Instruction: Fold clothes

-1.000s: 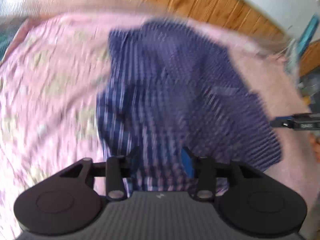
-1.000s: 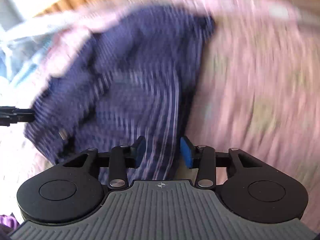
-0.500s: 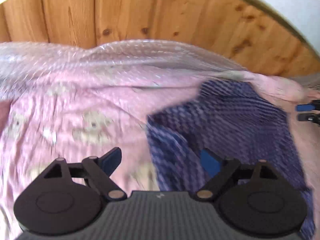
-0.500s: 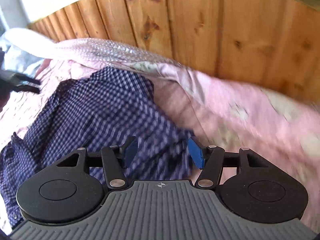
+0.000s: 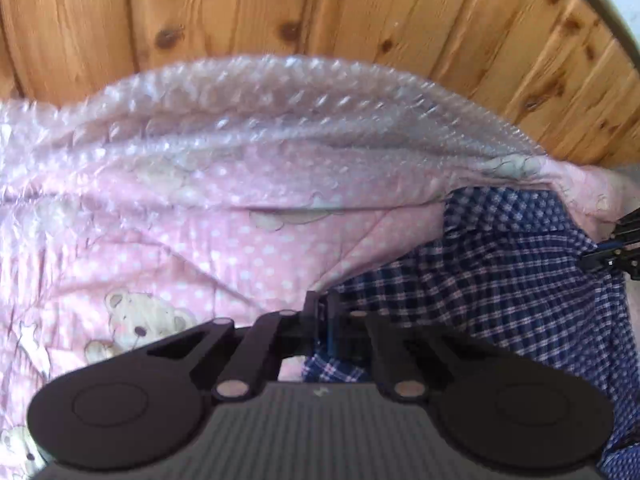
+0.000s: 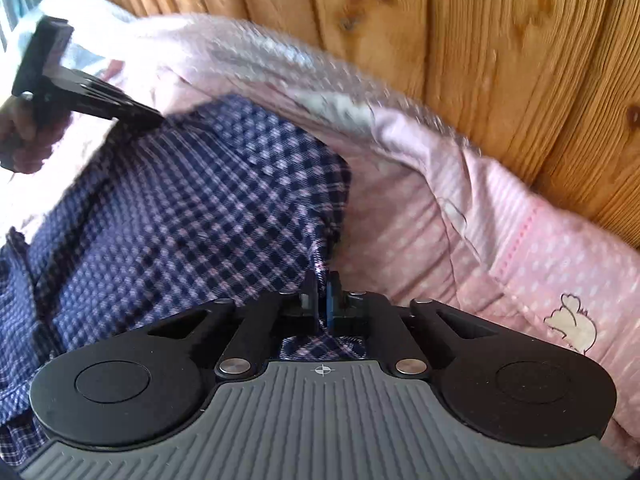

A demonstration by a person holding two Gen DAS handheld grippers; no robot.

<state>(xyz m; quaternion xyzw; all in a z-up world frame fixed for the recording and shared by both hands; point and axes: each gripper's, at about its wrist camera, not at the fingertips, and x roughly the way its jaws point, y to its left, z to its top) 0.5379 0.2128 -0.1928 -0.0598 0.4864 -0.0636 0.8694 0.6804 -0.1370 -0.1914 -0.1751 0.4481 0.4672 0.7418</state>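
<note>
**Both grippers pinching the checked shirt at one edge**

A wall of knotty pine boards is standing behind everything, and a pink quilted bedspread with white dots and printed teddy bears is covering the surface below it, with a clear sheet of bubble wrap lying along its far edge. On the bedspread, a navy-and-pink checked cotton shirt is lying loosely spread, rumpled, not in a tidy fold.

The shirt is stretching between the two tools: it is lying to the right of the left gripper and to the left of the right gripper, so its held edge is running roughly from one gripper to the other. Each gripper is clamping a bunch of checked cloth, its jaws nearly together. A hand is showing on the left gripper's handle in the right wrist view.

Judging by this, whichever way the edge travels next, both arms are equally placed and should be moving together, keeping the edge taut.
</note>
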